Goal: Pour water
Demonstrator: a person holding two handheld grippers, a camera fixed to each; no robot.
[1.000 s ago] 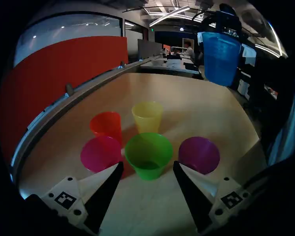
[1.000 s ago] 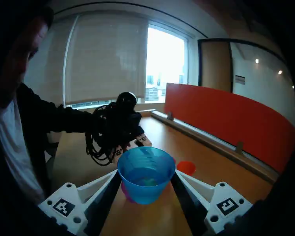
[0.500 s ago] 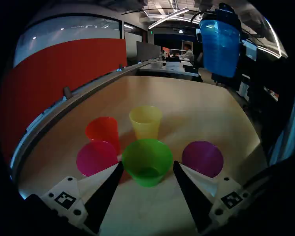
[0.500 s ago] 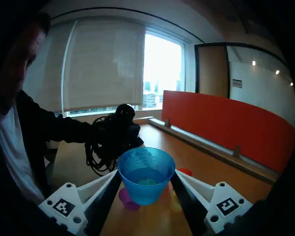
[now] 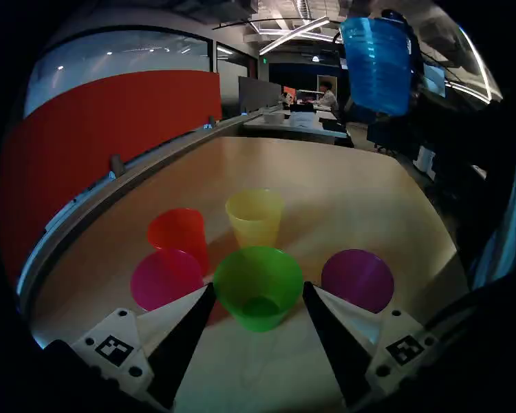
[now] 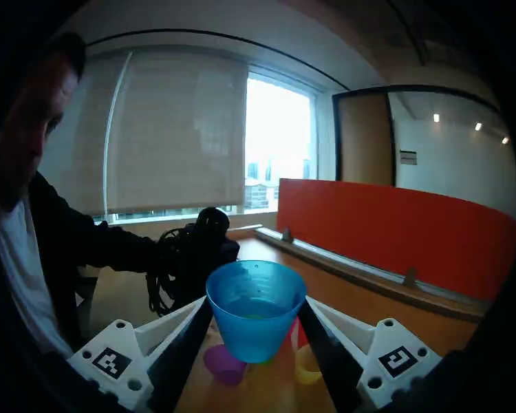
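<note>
Your right gripper (image 6: 256, 308) has the blue cup (image 6: 256, 313) clamped between its two fingers, one pressing on each side just below the rim. The cup sits upright, and a shallow pool of water shows at its bottom. In the left gripper view you can see the same cup held high in the air, well above the wooden table (image 5: 354, 186) and off to the far right of the cups standing on it.

Your left gripper (image 5: 258, 289) is low over the near edge of the table with its fingers spread wide. The green cup (image 5: 258, 275) stands between the fingertips. Its rim nearly fills the gap, but you cannot tell from here whether either finger touches it. The green cup stands upright with its mouth open to you.

Four more cups stand around it:
- The pink cup (image 5: 163, 279) is just to its left, by the left finger.
- The orange cup (image 5: 179, 230) is behind the pink one.
- The yellow cup (image 5: 255, 217) is directly behind the green one.
- The purple cup (image 5: 358, 279) is to the right, set apart from the rest.

A red partition (image 5: 106, 131) runs along the table's left edge.

In the right gripper view, the purple and yellow cups peek out below the blue cup. Your sleeve (image 6: 100, 237) reaches to the dark, cable-wrapped left gripper beyond it.
</note>
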